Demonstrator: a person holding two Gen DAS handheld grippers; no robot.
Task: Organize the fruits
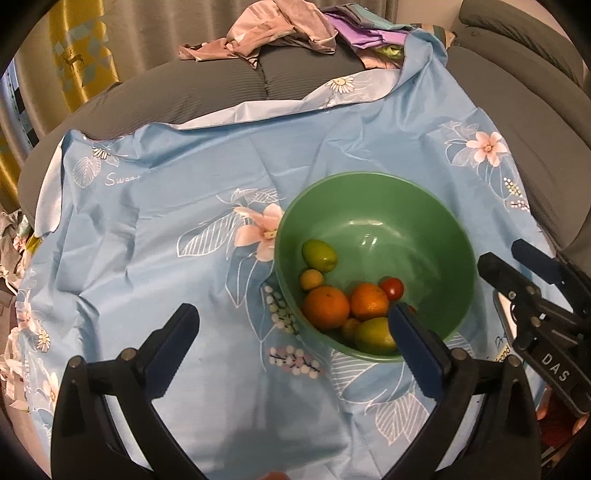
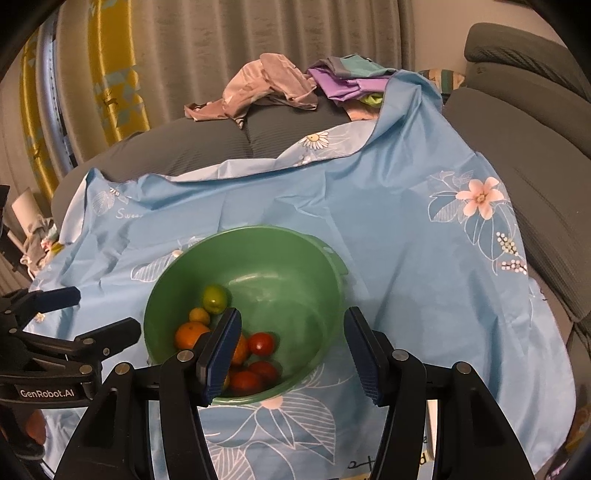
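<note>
A green bowl (image 1: 406,229) stands on a blue flowered cloth (image 1: 166,229) and holds several fruits. Among them are two oranges (image 1: 327,308), a red tomato (image 1: 392,288), a green fruit (image 1: 319,255) and a small yellow one (image 1: 311,279). My left gripper (image 1: 291,317) is wide open and empty, its right finger over the bowl's near rim. Just above the same bowl (image 2: 288,266), my right gripper (image 2: 291,350) is part open with nothing between its pads. More tomatoes (image 2: 261,343) lie below it. Each gripper also shows in the other's view: the right gripper (image 1: 504,253) and the left gripper (image 2: 103,312).
The cloth covers a grey ribbed sofa (image 1: 184,92). A pile of crumpled clothes (image 1: 280,33) lies at the back. Grey cushions (image 2: 535,147) rise on the right. Curtains (image 2: 221,48) hang behind.
</note>
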